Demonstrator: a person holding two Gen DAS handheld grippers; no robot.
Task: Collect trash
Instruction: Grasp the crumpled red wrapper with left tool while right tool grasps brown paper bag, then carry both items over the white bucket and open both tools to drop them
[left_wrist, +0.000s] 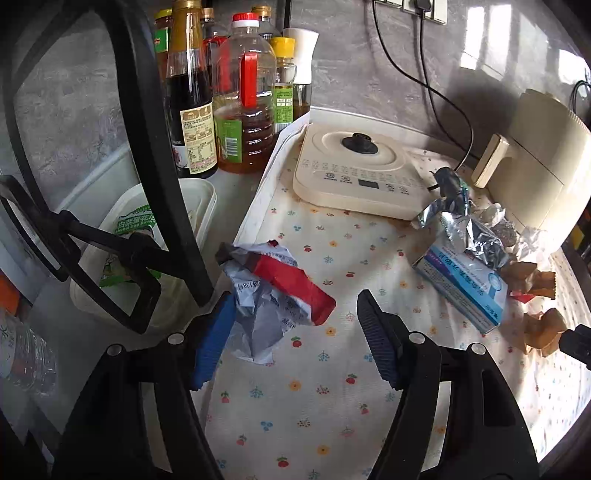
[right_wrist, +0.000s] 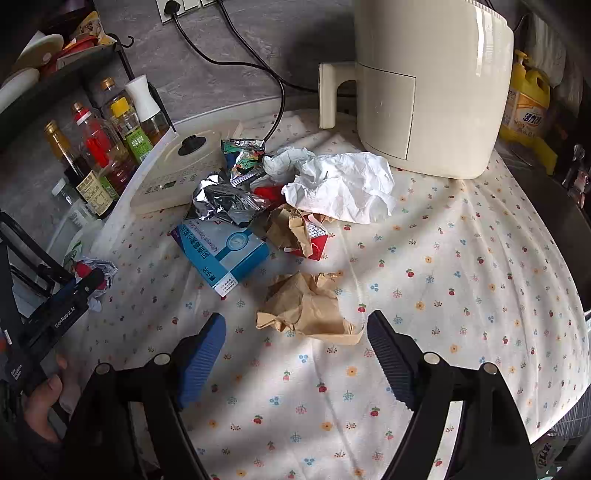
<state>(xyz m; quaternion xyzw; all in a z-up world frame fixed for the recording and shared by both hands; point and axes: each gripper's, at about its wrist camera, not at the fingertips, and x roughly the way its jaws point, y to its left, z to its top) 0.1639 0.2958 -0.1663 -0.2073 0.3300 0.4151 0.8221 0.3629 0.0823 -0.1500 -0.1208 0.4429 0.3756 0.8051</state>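
My left gripper (left_wrist: 295, 332) is open, its jaws on either side of a crumpled red and white wrapper (left_wrist: 275, 291) on the floral cloth; the left jaw is beside the wrapper. My right gripper (right_wrist: 295, 350) is open just in front of a crumpled brown paper (right_wrist: 306, 306). Beyond it lie a blue box (right_wrist: 225, 254), silver foil wrappers (right_wrist: 229, 203), another brown paper with a red carton (right_wrist: 299, 232) and a crumpled white tissue (right_wrist: 343, 184). The same box (left_wrist: 461, 288) and foil (left_wrist: 469, 229) show in the left wrist view.
A cream air fryer (right_wrist: 432, 85) stands at the back right. A flat cream cooker base (left_wrist: 354, 170) sits at the back, with cables behind. Oil and sauce bottles (left_wrist: 221, 92) and a black wire rack (left_wrist: 140, 147) stand at the left. A white plastic tub (left_wrist: 147, 251) sits under the rack.
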